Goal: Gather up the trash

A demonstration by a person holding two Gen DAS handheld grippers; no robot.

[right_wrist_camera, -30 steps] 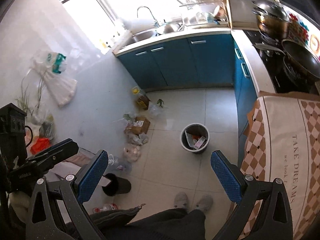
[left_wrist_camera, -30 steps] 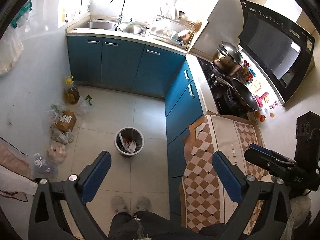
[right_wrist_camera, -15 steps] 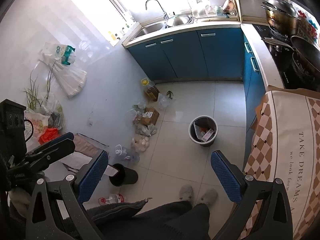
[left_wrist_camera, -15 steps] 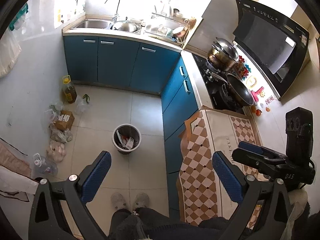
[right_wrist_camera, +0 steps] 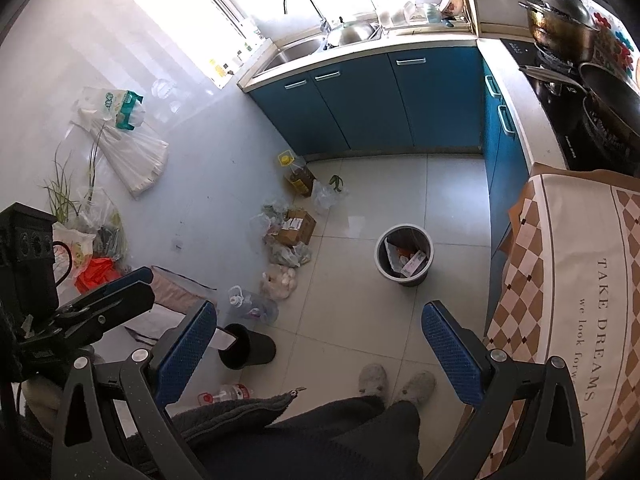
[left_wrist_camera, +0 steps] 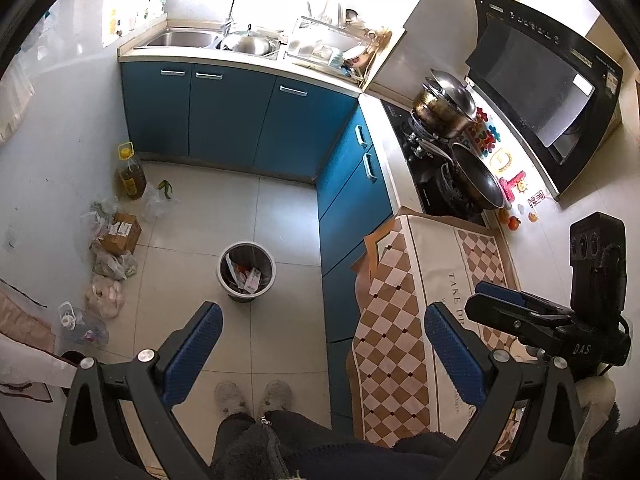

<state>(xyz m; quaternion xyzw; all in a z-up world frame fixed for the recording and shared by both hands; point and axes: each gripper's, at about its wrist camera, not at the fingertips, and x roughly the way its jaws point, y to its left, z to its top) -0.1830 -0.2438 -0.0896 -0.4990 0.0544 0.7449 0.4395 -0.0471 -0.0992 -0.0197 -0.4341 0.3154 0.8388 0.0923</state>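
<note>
Left wrist view: my left tongs (left_wrist_camera: 318, 344) hang wide apart and empty, held high to survey; the trash bin (left_wrist_camera: 246, 270) stands mid-floor. Right wrist view: right tongs (right_wrist_camera: 318, 344) equally spread, holding nothing; a plastic bottle (right_wrist_camera: 226, 394) lies near my feet.

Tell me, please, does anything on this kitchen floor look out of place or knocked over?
Yes. A black bin lies tipped on its side near the wall, and a plastic bottle lies flat on the tiles close to it. The grey trash bin stands upright.
</note>
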